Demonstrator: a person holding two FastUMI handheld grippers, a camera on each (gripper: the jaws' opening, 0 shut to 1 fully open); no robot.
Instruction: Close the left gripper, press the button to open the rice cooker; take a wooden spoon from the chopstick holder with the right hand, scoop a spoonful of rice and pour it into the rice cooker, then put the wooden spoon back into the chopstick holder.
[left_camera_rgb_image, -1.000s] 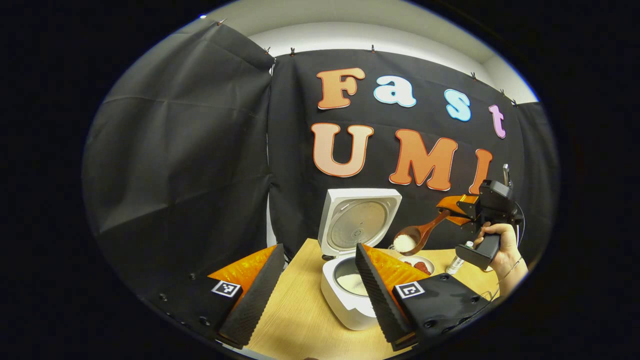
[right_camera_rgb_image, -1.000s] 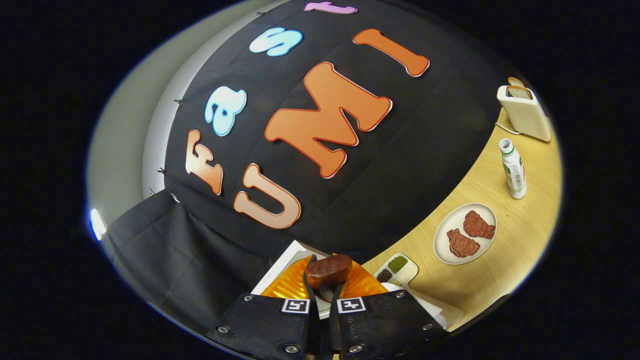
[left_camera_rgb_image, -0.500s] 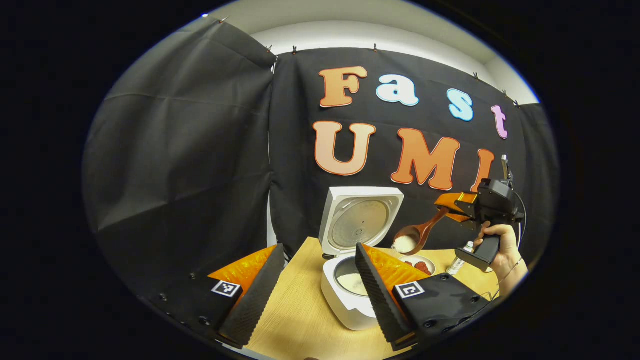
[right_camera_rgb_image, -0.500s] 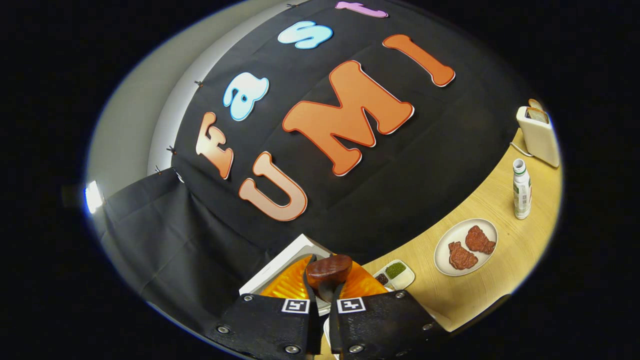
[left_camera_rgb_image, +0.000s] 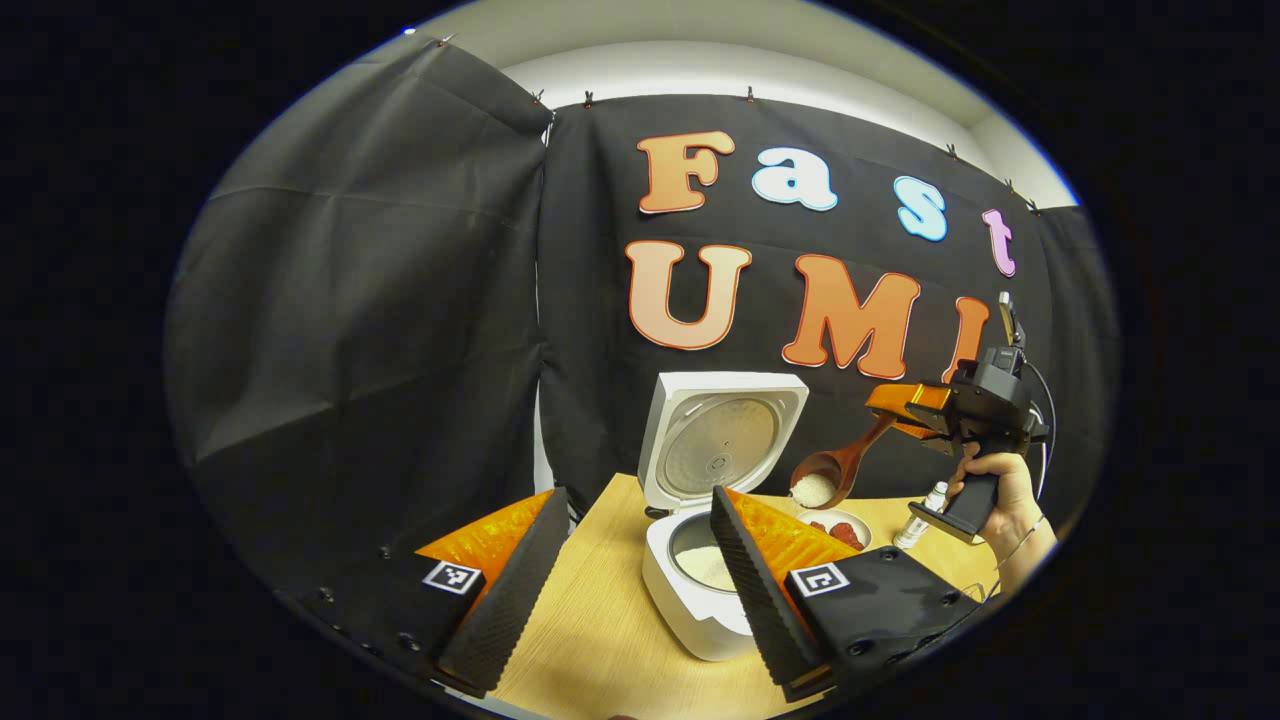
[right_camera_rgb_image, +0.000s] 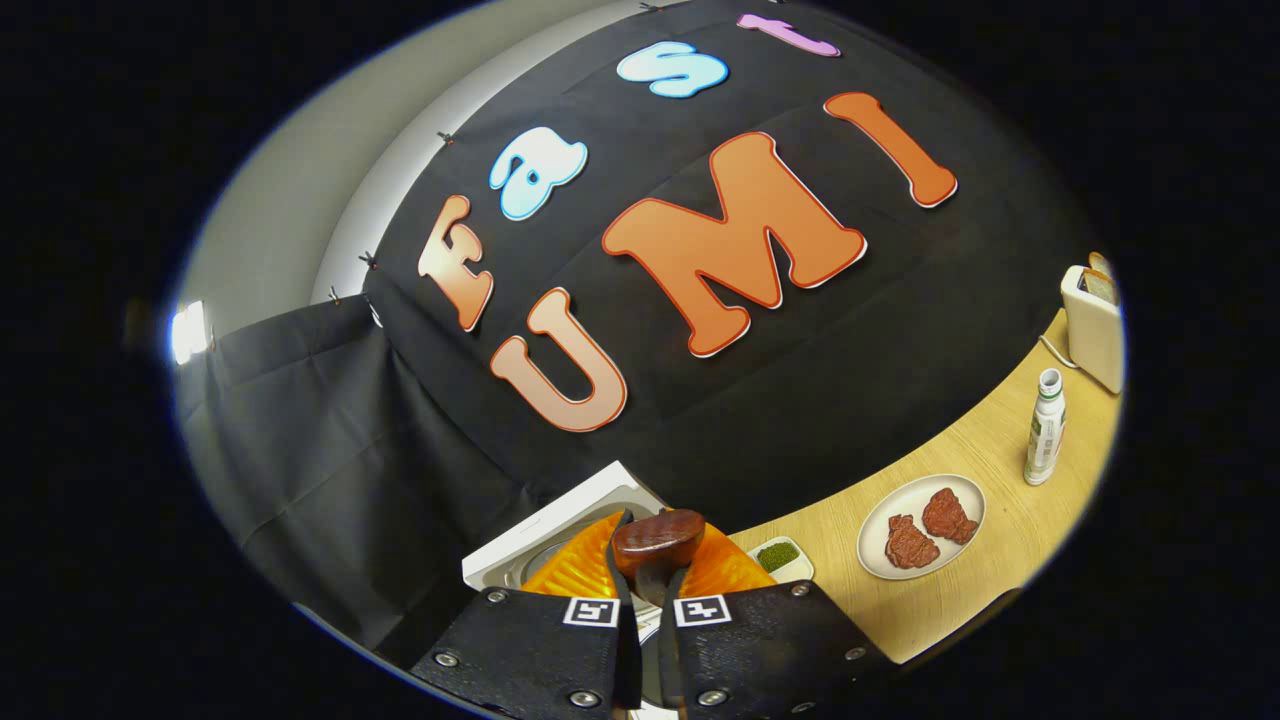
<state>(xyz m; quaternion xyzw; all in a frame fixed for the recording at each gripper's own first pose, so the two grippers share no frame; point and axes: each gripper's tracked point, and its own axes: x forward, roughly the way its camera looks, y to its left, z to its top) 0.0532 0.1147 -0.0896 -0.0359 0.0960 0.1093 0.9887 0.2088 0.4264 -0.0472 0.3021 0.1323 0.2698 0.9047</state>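
The white rice cooker (left_camera_rgb_image: 700, 600) stands open on the wooden table, lid (left_camera_rgb_image: 722, 440) upright, with white rice in its pot. My left gripper (left_camera_rgb_image: 630, 560) hangs open just in front of it, nothing between its fingers. To the right of the lid and above the table, the wooden spoon (left_camera_rgb_image: 832, 470) carries a heap of rice. My right gripper (left_camera_rgb_image: 915, 408), held by a hand (left_camera_rgb_image: 1000, 490), is shut on its handle. In the right gripper view the handle end (right_camera_rgb_image: 657, 540) sticks up between the shut fingers of my right gripper (right_camera_rgb_image: 655, 575), and the cooker lid (right_camera_rgb_image: 545, 525) lies below.
A plate with two pieces of meat (right_camera_rgb_image: 920, 512) lies on the table to the right, also seen as the plate (left_camera_rgb_image: 835, 528) behind the cooker. A small seasoning dish (right_camera_rgb_image: 780, 555), a white bottle (right_camera_rgb_image: 1045, 425) and a toaster (right_camera_rgb_image: 1095, 320) stand farther right.
My right gripper has rolled and lifted a little with the spoon, bringing more of the cooker lid into its view. The left gripper has hardly moved.
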